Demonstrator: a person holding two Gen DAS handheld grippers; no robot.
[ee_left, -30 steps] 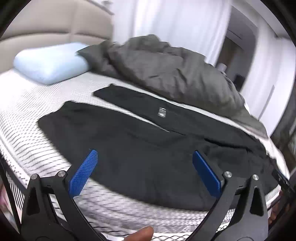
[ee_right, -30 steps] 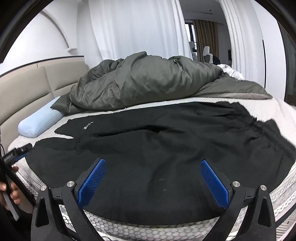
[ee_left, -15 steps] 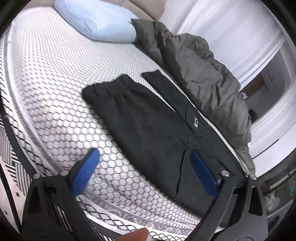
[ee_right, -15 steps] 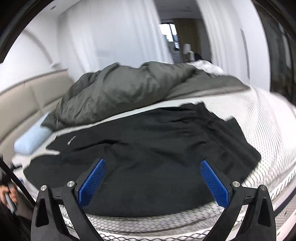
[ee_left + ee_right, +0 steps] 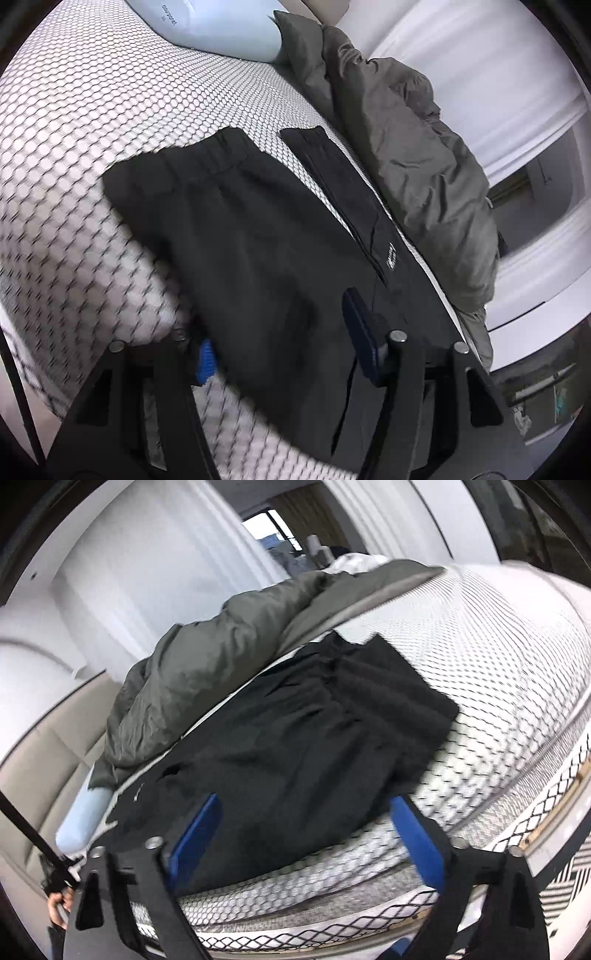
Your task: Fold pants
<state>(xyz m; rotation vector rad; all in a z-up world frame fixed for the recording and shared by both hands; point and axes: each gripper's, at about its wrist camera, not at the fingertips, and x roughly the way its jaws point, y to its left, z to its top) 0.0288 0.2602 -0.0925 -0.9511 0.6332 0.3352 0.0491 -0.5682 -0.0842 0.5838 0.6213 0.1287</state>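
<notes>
Item one: black pants (image 5: 266, 258), spread flat on the bed (image 5: 92, 122) along its near edge, both legs side by side with a strip of mattress showing between them toward the cuffs; a small white label (image 5: 391, 256) sits on the far leg. Through the right wrist view I see the gathered waistband end (image 5: 373, 698) lying toward the bed's right side. Item two: my left claw (image 5: 280, 339), jaws spread, low over the near leg at the bed's near edge; I cannot tell whether it touches the cloth. Item three: my right claw (image 5: 306, 834), jaws spread wide, at the near edge beside the waist end, gripping nothing. Item four: grey duvet (image 5: 406, 147), bunched along the bed's far side, just beyond the pants. Item five: pale blue pillow (image 5: 221, 26) at the head end.
</notes>
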